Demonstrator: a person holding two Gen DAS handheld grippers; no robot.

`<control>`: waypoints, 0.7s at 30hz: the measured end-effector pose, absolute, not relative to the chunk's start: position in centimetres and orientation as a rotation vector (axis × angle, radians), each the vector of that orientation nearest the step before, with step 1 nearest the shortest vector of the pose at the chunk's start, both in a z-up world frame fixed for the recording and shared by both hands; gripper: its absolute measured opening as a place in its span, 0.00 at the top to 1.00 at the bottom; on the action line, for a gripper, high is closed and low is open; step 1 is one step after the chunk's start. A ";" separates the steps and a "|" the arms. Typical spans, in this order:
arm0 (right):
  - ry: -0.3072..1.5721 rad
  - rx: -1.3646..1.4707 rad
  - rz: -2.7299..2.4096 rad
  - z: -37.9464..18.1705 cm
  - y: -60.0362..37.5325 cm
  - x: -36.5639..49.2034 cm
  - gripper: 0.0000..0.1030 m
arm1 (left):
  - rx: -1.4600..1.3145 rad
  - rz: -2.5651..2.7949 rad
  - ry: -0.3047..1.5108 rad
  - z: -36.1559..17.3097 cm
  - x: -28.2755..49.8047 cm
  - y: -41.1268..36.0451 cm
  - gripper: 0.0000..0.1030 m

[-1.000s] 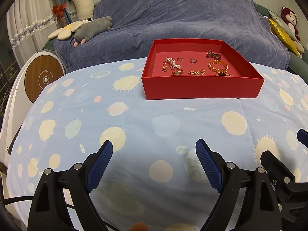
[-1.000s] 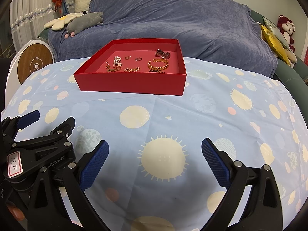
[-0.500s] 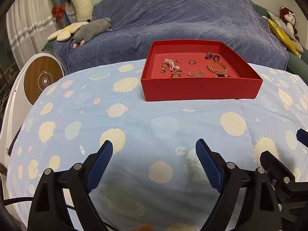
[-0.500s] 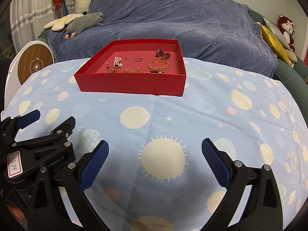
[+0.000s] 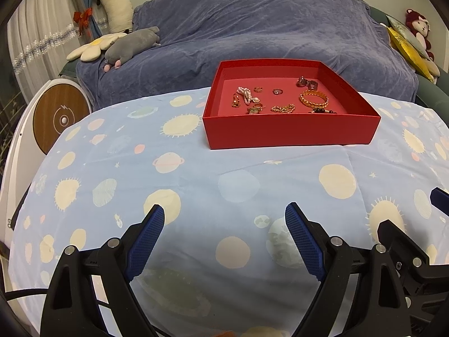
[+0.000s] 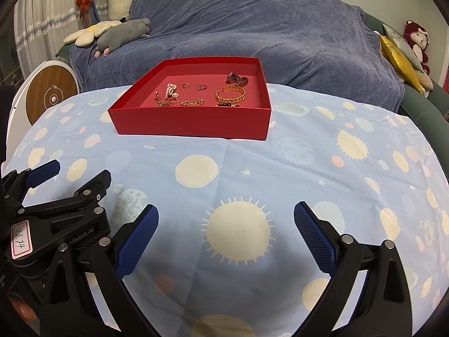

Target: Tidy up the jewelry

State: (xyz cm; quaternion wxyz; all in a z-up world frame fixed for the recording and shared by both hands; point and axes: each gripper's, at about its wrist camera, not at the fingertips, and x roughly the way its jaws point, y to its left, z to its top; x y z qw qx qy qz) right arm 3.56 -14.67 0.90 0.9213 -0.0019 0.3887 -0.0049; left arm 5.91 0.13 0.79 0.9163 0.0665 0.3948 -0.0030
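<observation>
A shallow red box (image 5: pixel 289 130) (image 6: pixel 190 123) stands on the far half of the table. Inside it lie a gold bangle (image 5: pixel 313 98) (image 6: pixel 230 95), a pearl piece (image 5: pixel 244 94) (image 6: pixel 170 90), a gold chain (image 5: pixel 283 108) (image 6: pixel 192 102), small rings (image 5: pixel 277 91) and a dark clip (image 5: pixel 307 82) (image 6: pixel 237 79). My left gripper (image 5: pixel 224 213) hovers open over the near tablecloth, nothing between its blue pads. My right gripper (image 6: pixel 226 210) is open too, beside it and equally far from the box. In the right wrist view the left gripper (image 6: pixel 42 174) shows at the lower left.
A light blue tablecloth (image 5: pixel 196 174) with suns and planets covers the table. Behind it is a sofa under a blue throw (image 5: pixel 252 22) with plush toys (image 5: pixel 129 46) and cushions (image 6: pixel 398 56). A round white and wood device (image 5: pixel 59 118) stands at the left.
</observation>
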 end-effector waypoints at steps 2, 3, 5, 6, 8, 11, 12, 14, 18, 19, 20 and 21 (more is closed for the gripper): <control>0.800 -0.005 -0.009 0.9 -14.7 3.6 0.08 | 0.132 -0.008 0.814 0.8 6.0 0.2 0.17; 0.800 -0.007 -0.010 0.9 -14.7 3.6 0.08 | 0.131 -0.005 0.818 0.8 6.0 0.2 0.17; 0.800 -0.010 -0.010 0.9 -14.5 3.6 0.08 | 0.134 0.004 0.821 0.8 6.0 0.2 0.17; 0.801 -0.009 -0.010 0.9 -14.5 3.6 0.08 | 0.137 0.007 0.819 0.8 5.9 0.2 0.17; 0.800 -0.007 -0.009 0.9 -14.4 3.6 0.08 | 0.145 0.008 0.812 0.9 5.9 0.2 0.17; 0.800 -0.008 -0.010 0.9 -14.4 3.6 0.08 | 0.146 0.008 0.812 0.9 5.9 0.2 0.17; 0.800 -0.008 -0.009 0.9 -14.4 3.6 0.08 | 0.145 0.009 0.813 0.9 5.9 0.2 0.17; 0.801 -0.008 -0.010 0.9 -14.4 3.6 0.08 | 0.146 0.011 0.812 1.0 5.9 0.2 0.17; 0.801 -0.007 -0.009 0.9 -14.3 3.6 0.08 | 0.141 0.015 0.813 0.9 5.8 0.4 0.17; 0.801 -0.008 -0.009 0.9 -14.3 3.6 0.08 | 0.140 0.016 0.814 0.9 5.8 0.4 0.17; 0.801 -0.008 -0.009 0.9 -14.3 3.6 0.08 | 0.139 0.018 0.813 0.8 5.8 0.4 0.17; 0.800 -0.009 -0.009 0.9 -14.3 3.6 0.08 | 0.138 0.020 0.811 0.8 5.8 0.5 0.17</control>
